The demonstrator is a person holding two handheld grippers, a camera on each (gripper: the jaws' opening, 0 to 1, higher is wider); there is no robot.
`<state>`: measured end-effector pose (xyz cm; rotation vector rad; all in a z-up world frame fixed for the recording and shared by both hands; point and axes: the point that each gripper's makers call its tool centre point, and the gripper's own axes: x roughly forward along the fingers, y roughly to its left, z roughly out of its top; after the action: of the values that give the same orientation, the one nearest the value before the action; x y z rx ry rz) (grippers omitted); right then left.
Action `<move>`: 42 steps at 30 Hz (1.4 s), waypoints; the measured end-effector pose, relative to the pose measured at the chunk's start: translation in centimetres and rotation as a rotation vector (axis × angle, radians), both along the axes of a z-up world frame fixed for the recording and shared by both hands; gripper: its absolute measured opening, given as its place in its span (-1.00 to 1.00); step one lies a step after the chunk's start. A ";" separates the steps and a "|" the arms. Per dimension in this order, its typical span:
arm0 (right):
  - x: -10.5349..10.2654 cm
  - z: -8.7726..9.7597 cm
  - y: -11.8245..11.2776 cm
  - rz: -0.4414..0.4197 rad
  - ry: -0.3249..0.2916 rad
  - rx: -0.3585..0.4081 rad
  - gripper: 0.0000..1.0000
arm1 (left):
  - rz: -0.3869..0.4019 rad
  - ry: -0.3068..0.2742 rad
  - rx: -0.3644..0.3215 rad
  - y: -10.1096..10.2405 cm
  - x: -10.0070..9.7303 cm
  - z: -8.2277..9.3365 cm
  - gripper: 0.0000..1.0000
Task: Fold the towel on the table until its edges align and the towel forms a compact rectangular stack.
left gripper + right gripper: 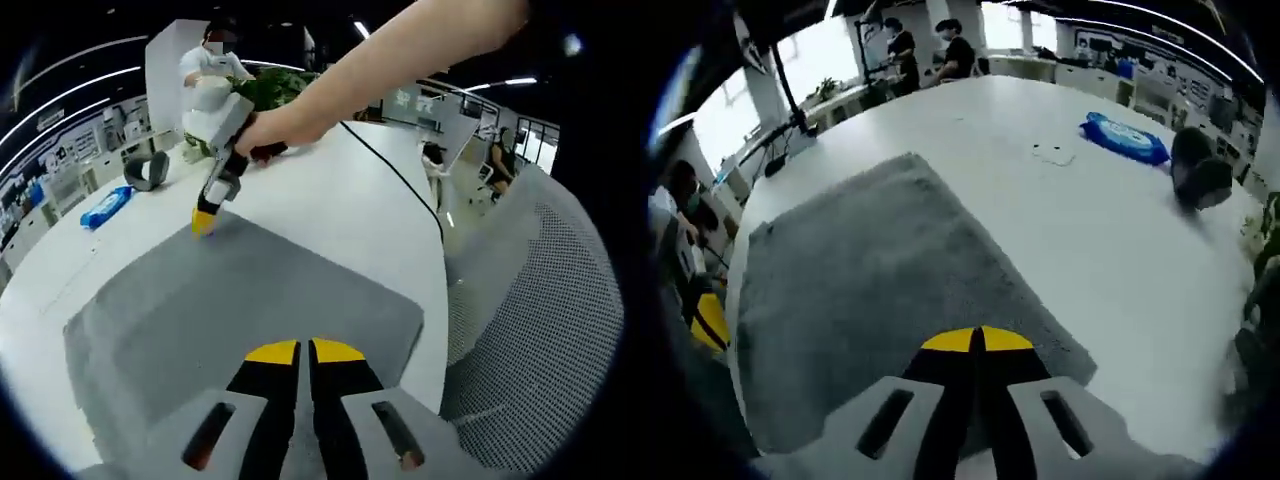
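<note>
While the grey towel (pixel 240 300) is spread on the white table (pixel 330 190), both grippers, left (pixel 303 350) and right (pixel 976 340), are seen closed, grip on the cloth unclear.

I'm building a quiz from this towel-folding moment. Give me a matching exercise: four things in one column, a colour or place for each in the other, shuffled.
1. towel
2. wipes pack
3. tape roll
4. mesh chair

a. blue
b. beside the table's edge
c. grey, spread flat on the table
d. standing on the table near the wipes pack

Pairs: 1-c, 2-a, 3-d, 4-b

Both views low, sharing towel (pixel 250 300).
</note>
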<state>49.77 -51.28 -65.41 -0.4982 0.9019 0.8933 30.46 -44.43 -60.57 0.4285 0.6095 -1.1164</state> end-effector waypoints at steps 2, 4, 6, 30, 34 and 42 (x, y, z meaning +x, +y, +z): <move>-0.3 -0.5 0.2 0.100 -0.096 -0.097 -1.00 | 0.044 -0.014 0.007 -0.4 0.3 -0.6 -0.92; -0.2 -0.7 -0.2 0.140 -0.101 -0.175 -1.00 | 0.068 0.000 -0.017 -0.9 0.0 -1.0 -0.92; -0.1 -0.8 0.1 0.211 -0.120 -0.241 -1.00 | 0.052 0.011 0.002 -1.1 -0.6 -2.1 -0.92; -1.6 -1.5 -0.9 0.590 -0.180 -0.803 -1.00 | -0.294 -0.261 0.463 0.6 -3.1 -5.1 -0.98; -2.5 -1.4 -2.0 0.596 -0.158 -0.821 -1.00 | -0.244 -0.222 0.527 1.5 -3.2 -5.2 -0.98; -5.2 -1.4 -3.8 0.541 -0.067 -0.801 -1.00 | -0.283 -0.226 0.757 3.0 -3.9 -5.4 -0.98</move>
<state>44.58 -55.09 -66.84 -1.5065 1.0688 0.9637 26.60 -41.39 -65.97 1.3079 0.7755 -1.0524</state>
